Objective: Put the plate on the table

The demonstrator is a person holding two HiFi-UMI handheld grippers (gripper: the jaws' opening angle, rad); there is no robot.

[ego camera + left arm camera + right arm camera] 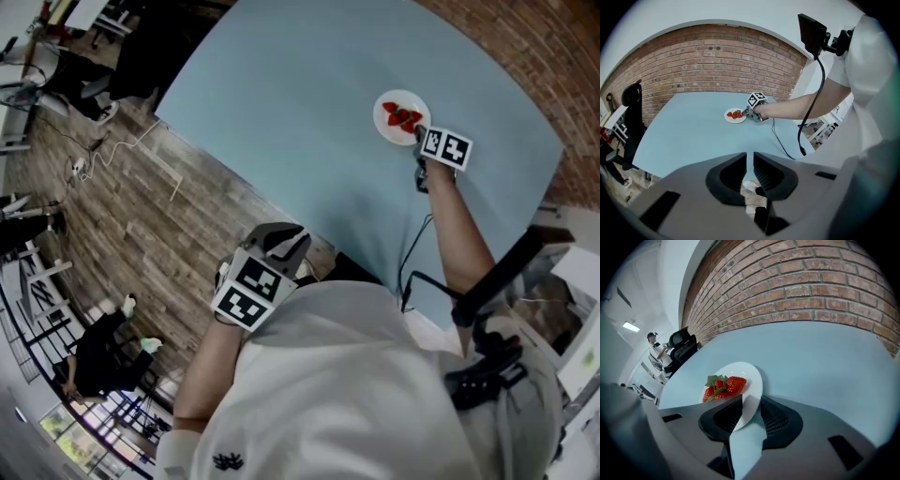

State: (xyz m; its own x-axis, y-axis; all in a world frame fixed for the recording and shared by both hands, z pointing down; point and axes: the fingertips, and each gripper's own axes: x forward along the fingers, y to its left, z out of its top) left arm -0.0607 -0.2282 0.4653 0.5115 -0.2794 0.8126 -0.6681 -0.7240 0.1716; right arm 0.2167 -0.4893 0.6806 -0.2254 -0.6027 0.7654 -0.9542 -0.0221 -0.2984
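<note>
A small white plate with a few strawberries lies on the pale blue table at its far right. My right gripper is at the plate's near rim. In the right gripper view the plate passes between the jaws of the right gripper, which are shut on its edge, with the strawberries just beyond. The left gripper view shows the plate and the right gripper far off. My left gripper hangs shut and empty by the table's near edge; its jaws nearly touch.
A brick wall runs behind the table. A black cable trails over the table from the right gripper. Wooden floor lies to the left, and a black office chair stands at the table's far left end.
</note>
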